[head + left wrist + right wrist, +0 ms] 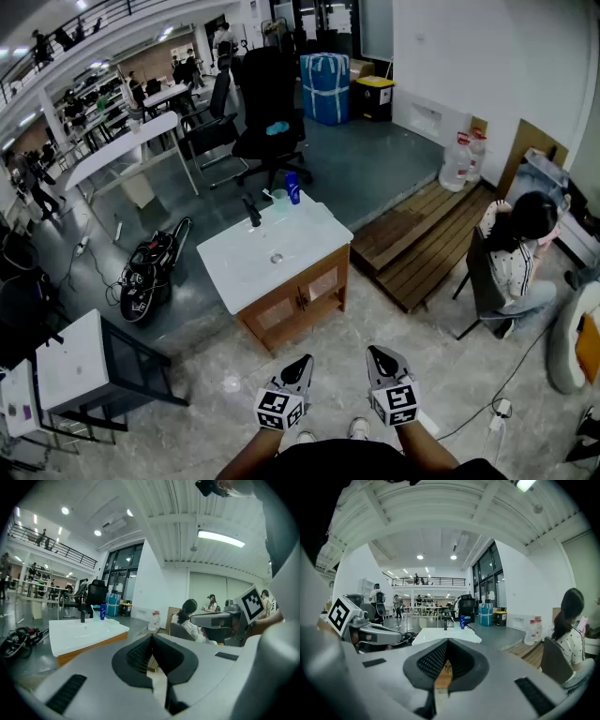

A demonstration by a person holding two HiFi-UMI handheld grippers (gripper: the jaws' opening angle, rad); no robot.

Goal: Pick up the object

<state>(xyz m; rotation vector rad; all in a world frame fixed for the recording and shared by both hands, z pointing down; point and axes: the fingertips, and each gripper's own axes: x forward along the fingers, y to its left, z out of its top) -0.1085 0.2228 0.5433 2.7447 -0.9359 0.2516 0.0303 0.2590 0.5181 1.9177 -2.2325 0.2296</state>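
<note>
A wooden vanity with a white basin top (246, 265) stands on the floor ahead of me. At its far edge are a black faucet (251, 212), a pale green cup (280, 202) and a small blue bottle (292, 187). Both grippers hang low near my body, well short of the vanity. My left gripper (302, 361) has its jaws together with nothing between them, and so does my right gripper (380, 354). The left gripper view shows the blue bottle (102, 611) on the basin top (79, 632), far beyond the jaws. In the right gripper view the bottle (462, 621) is small and distant.
A black office chair (267, 103) stands behind the vanity. Wooden pallets (422, 239) lie to the right, with a seated person (516, 253) beside them. A black bag with cables (150, 272) lies on the floor at left, near a white table (70, 361).
</note>
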